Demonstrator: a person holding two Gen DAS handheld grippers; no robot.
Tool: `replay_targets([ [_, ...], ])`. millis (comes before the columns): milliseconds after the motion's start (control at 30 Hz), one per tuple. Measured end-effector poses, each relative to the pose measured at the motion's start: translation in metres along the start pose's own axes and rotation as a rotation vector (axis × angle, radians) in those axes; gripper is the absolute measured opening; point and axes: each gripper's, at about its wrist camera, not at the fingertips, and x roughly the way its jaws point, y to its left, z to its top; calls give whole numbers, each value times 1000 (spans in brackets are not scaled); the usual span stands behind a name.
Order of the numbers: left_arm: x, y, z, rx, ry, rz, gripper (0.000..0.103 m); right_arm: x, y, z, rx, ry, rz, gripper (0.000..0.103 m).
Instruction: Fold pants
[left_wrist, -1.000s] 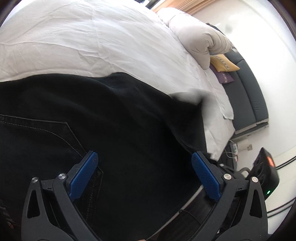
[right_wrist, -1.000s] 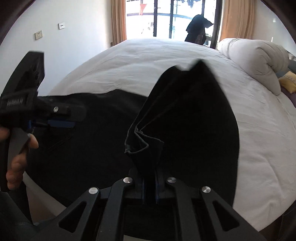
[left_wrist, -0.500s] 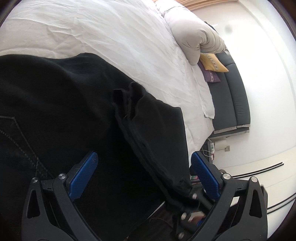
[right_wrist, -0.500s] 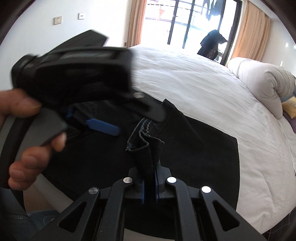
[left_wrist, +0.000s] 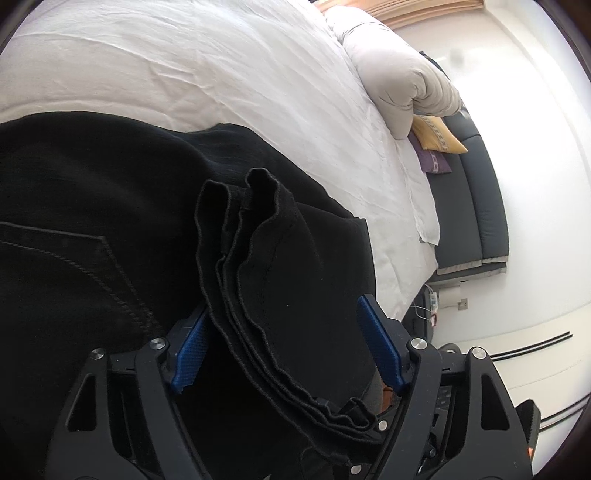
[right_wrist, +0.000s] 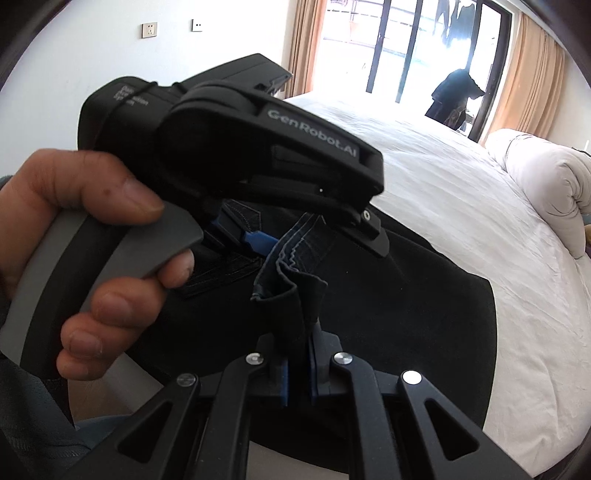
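Pants (left_wrist: 92, 229) lie on the bed (left_wrist: 221, 66), their hems pinched in my closed right gripper (right_wrist: 297, 369) and hanging between my open left gripper's (left_wrist: 284, 343) jaws, so I fear closing crookedly could miss layers and spoil the fold.

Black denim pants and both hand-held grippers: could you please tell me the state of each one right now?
Black denim pants: lying on the white bed sheet, hem end lifted and bunched.
Right hand-held gripper: shut on the pants' bunched hem.
Left hand-held gripper: open, blue pads either side of the raised hem.
Rolled white duvet: bundled at the bed's far end.
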Motion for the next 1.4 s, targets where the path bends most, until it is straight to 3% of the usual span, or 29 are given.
replay_targets([
  [400,-21,11,-4,1,-44,58,76,20,0,1,10,39,47,12],
  [500,-27,11,-4,-1,-54,86,76,36,-2,-6,20,95,75,24],
  [533,-32,8,-3,5,-63,115,76,37,-3,-8,33,105,85,33],
  [633,-57,3,-1,32,-116,166,76,22,-15,-8,84,76,154,54],
  [667,-65,-1,0,48,-138,178,76,14,-22,-8,95,57,169,55],
  [733,-74,-15,3,97,-176,188,76,-4,-43,-9,132,15,177,55],
  [833,-65,-41,3,181,-171,146,76,-26,-92,-20,307,-34,162,55],
  [933,-30,-59,-6,249,-94,141,76,-27,-170,-25,543,-72,154,55],
  [1033,-2,-60,-23,292,-31,149,76,-10,-224,-16,675,-102,247,55],
  [1133,17,-47,-32,302,13,221,76,27,-251,-3,765,-89,375,55],
  [1233,20,-33,-40,321,20,220,75,74,-264,-4,828,-5,381,55],
  [1267,20,-31,-42,338,20,216,75,90,-265,-7,839,26,395,50],
  [1400,21,-36,-51,412,22,248,75,96,-277,-16,879,-15,391,43],
])
